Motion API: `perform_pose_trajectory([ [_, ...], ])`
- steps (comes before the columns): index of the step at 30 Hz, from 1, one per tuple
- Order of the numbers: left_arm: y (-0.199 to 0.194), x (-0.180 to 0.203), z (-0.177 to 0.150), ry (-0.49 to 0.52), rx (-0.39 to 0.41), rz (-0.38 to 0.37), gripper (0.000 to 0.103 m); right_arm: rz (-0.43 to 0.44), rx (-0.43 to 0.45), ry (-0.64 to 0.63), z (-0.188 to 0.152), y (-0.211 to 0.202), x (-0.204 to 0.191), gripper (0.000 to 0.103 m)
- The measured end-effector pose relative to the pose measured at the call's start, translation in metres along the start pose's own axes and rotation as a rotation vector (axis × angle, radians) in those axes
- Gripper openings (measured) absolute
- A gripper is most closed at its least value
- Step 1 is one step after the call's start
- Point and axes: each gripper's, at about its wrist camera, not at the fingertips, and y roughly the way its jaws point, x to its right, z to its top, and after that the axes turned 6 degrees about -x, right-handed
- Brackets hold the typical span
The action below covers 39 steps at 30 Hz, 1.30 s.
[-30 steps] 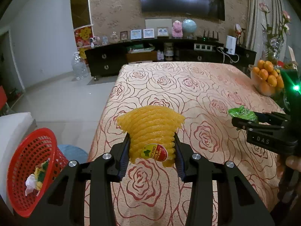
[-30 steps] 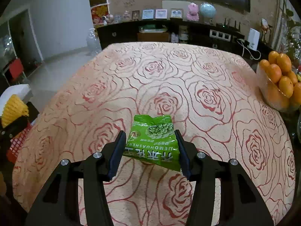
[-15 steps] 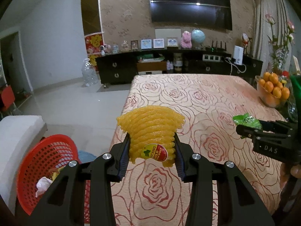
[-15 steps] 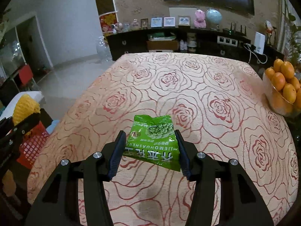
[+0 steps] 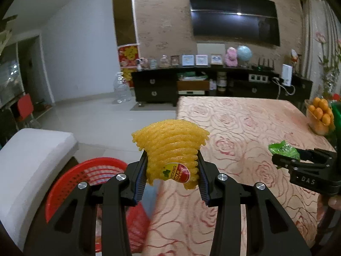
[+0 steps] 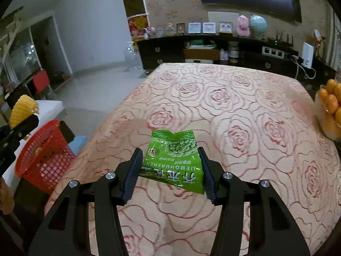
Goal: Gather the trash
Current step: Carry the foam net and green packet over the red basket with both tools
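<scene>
Nearest the left wrist camera: left gripper (image 5: 172,173) clamped on yellow foam fruit net (image 5: 170,147), aloft beside red mesh basket (image 5: 85,175); probably featherlight, springy, best pinched mid-body. Right gripper (image 6: 170,166) closed across green snack packet (image 6: 174,157), above rose-patterned tablecloth (image 6: 234,106); likely light, crinkly, slippery, so held by both edges. Farther off: bowl of oranges (image 6: 331,111).
</scene>
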Motion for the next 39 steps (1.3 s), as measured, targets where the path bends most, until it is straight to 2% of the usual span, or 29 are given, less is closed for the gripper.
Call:
perform_pose_trajectory([
  [10,-0.011,-0.057,-0.002,-0.075,0.009,0.092,0.039,0.086,0.006,-0.082,0.011,-0.002,-0.052,0.050],
  [16,-0.014,-0.083,-0.005,-0.115,0.003,0.139,0.039,0.159,-0.004,-0.150,0.028,-0.004,-0.090,0.050],
  [26,-0.011,-0.117,-0.011,-0.157,-0.023,0.227,0.039,0.264,0.027,-0.317,0.067,-0.007,-0.163,0.050],
  [29,-0.007,-0.127,-0.014,-0.170,-0.042,0.250,0.039,0.296,0.026,-0.341,0.063,0.000,-0.173,0.050],
  [34,-0.002,-0.133,-0.018,-0.167,-0.067,0.273,0.039,0.305,-0.027,-0.364,0.056,0.020,-0.185,0.050],
  [39,0.000,-0.140,-0.023,-0.169,-0.085,0.282,0.039,0.332,-0.031,-0.375,0.057,0.021,-0.198,0.050],
])
